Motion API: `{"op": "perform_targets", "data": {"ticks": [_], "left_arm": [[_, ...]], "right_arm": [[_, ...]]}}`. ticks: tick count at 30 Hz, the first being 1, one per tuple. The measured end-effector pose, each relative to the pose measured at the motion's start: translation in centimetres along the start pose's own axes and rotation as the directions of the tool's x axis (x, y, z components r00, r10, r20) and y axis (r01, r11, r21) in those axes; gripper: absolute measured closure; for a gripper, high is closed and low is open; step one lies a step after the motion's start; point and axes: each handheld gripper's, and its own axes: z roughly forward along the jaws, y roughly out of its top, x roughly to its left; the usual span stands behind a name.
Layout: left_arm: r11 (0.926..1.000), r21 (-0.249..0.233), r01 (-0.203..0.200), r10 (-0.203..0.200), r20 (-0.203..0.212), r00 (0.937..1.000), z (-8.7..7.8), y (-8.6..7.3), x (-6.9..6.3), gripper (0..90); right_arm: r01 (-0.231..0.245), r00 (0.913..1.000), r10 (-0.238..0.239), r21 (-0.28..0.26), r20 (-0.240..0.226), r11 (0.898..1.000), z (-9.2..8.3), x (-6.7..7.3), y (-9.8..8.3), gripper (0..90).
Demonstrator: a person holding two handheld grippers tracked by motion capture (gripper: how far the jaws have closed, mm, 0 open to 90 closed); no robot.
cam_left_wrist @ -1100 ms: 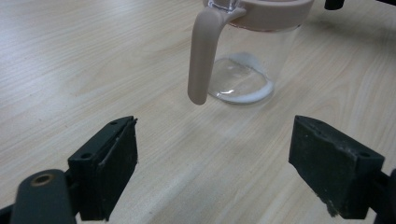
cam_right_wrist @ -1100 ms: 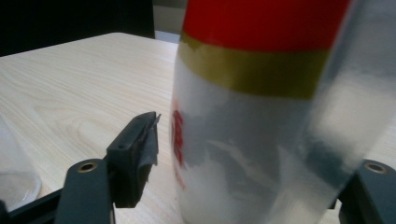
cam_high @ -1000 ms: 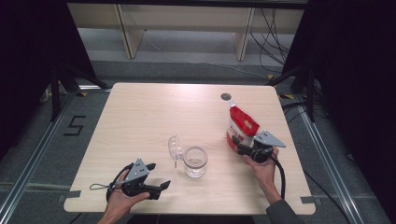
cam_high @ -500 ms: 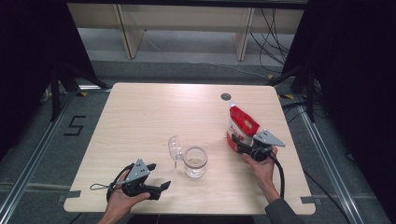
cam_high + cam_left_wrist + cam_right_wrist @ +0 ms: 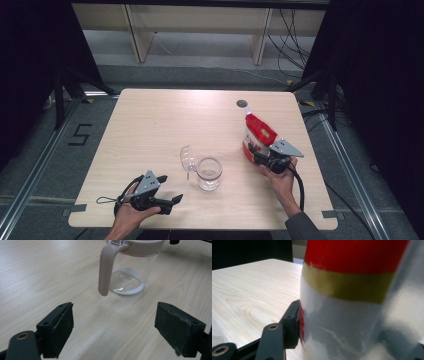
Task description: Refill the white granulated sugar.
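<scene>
A recording lab, by the look of it: one pale wooden tabletop (image 5: 150, 130) on a grey floor, black curtains (image 5: 30, 60) down both sides, loose cables (image 5: 292, 30) behind the far edge, tape marks (image 5: 80, 135) beside the left edge.

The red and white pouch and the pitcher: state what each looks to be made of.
Pouch: probably glossy plastic film; in the right gripper view its printed red, gold and white surface shows soft reflections and creases.
Pitcher: clear smooth wall, plastic or glass; the wood grain shows through it. Its beige handle looks like matte plastic.
</scene>
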Motion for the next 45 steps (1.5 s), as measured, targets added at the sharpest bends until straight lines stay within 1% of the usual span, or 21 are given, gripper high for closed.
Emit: {"op": "perform_targets", "data": {"ticks": [3,5,7,9,15,16,19,20,21,22,24,26,30,32,34,36,41,42,43,44,45], "left_arm": [[0.9998,-0.001,-0.020,0.020,0.007,0.9998,-0.1,0.1,0.1,15.2],[1.0000,-0.006,-0.007,0.007,0.003,1.0000,-0.1,0.1,0.1,15.2],[1.0000,-0.008,0.001,-0.001,0.005,1.0000,0.0,0.0,0.1,15.2],[1.0000,-0.008,-0.001,0.001,0.005,1.0000,0.0,0.0,0.1,15.2],[0.9996,-0.009,-0.025,0.025,0.005,0.9997,-0.2,0.1,0.3,15.2],[0.9997,-0.009,-0.022,0.022,0.004,0.9998,-0.2,0.1,0.3,15.2],[0.9995,-0.004,-0.033,0.033,-0.001,0.9995,-0.2,0.2,0.2,15.2],[0.9998,-0.008,-0.019,0.019,0.000,0.9998,-0.2,0.1,0.1,15.2],[0.9999,-0.012,0.005,-0.005,0.000,1.0000,-0.1,0.1,-0.1,15.2],[0.9999,-0.014,0.004,-0.004,0.005,1.0000,-0.1,0.1,-0.1,15.2],[1.0000,-0.008,-0.003,0.003,0.004,1.0000,-0.1,0.1,0.0,15.2],[1.0000,-0.007,-0.001,0.001,0.003,1.0000,0.0,0.1,0.0,15.2],[1.0000,-0.007,-0.006,0.006,0.006,1.0000,0.0,0.1,0.0,15.2],[0.9999,0.002,-0.010,0.010,-0.001,0.9999,0.0,0.1,0.0,15.2],[1.0000,0.001,-0.009,0.009,0.001,1.0000,0.0,0.1,0.0,15.2],[1.0000,0.000,-0.007,0.007,0.002,1.0000,0.0,0.0,0.0,15.2],[0.9999,0.001,-0.011,0.011,0.006,0.9999,0.0,0.1,-0.1,15.2],[1.0000,-0.002,-0.009,0.009,0.007,0.9999,0.0,0.1,-0.1,15.2],[1.0000,0.000,-0.010,0.010,0.007,0.9999,0.0,0.0,-0.1,15.2],[0.9999,-0.002,-0.010,0.010,0.011,0.9999,0.1,0.0,0.0,15.2],[0.9999,-0.003,-0.016,0.016,0.010,0.9998,0.1,0.0,0.0,15.2]], "right_arm": [[0.026,0.9997,-0.026,0.005,-0.001,1.000,-0.1,-0.1,0.1,45.0],[0.026,0.9996,-0.026,0.003,-0.010,1.000,-0.1,0.1,0.1,45.2],[-0.016,0.9998,0.016,0.016,-0.010,1.000,-0.4,0.3,0.1,45.3],[0.015,0.9997,-0.015,0.002,-0.022,1.000,-0.4,0.0,0.1,45.5],[-0.020,0.9995,0.021,0.019,-0.023,1.000,-1.1,0.3,0.0,45.8],[0.020,0.9993,-0.020,0.005,-0.033,1.000,-1.0,0.1,0.0,45.8],[0.033,0.9991,-0.033,-0.001,-0.026,0.999,-1.2,0.2,-0.2,45.8],[0.029,0.9993,-0.029,-0.004,-0.025,1.000,-1.2,0.3,-0.2,45.7],[-0.010,0.9997,0.010,0.005,-0.020,1.000,-1.3,0.5,-0.3,45.7],[0.015,0.9994,-0.015,-0.012,-0.031,1.000,-1.2,0.3,-0.4,45.6],[-0.010,0.9998,0.010,-0.015,-0.017,1.000,-1.3,0.5,-0.6,44.8],[0.003,0.9999,-0.003,-0.023,-0.011,1.000,-1.2,0.5,-0.6,44.0],[-0.042,0.9990,0.041,-0.046,-0.017,0.998,-1.0,0.8,-0.7,41.6],[-0.027,0.9996,0.027,-0.100,-0.004,0.995,-0.6,0.7,-0.7,40.5],[-0.005,1.0000,0.006,-0.093,0.005,0.996,-0.6,0.6,-0.7,37.1],[-0.036,0.9993,0.036,-0.088,-0.003,0.995,-0.5,0.6,-0.7,35.0],[-0.023,0.9997,0.022,-0.102,-0.014,0.994,-0.3,0.6,-0.9,30.1],[-0.037,0.9993,0.036,-0.086,-0.010,0.996,-0.4,0.7,-1.0,30.5],[-0.032,0.9994,0.033,-0.114,0.004,0.993,-0.3,0.7,-1.1,30.3],[-0.052,0.9985,0.049,-0.117,-0.024,0.992,-0.2,0.7,-1.2,30.2],[-0.069,0.9976,0.069,-0.084,-0.010,0.994,-0.3,0.8,-1.3,29.3]]}}
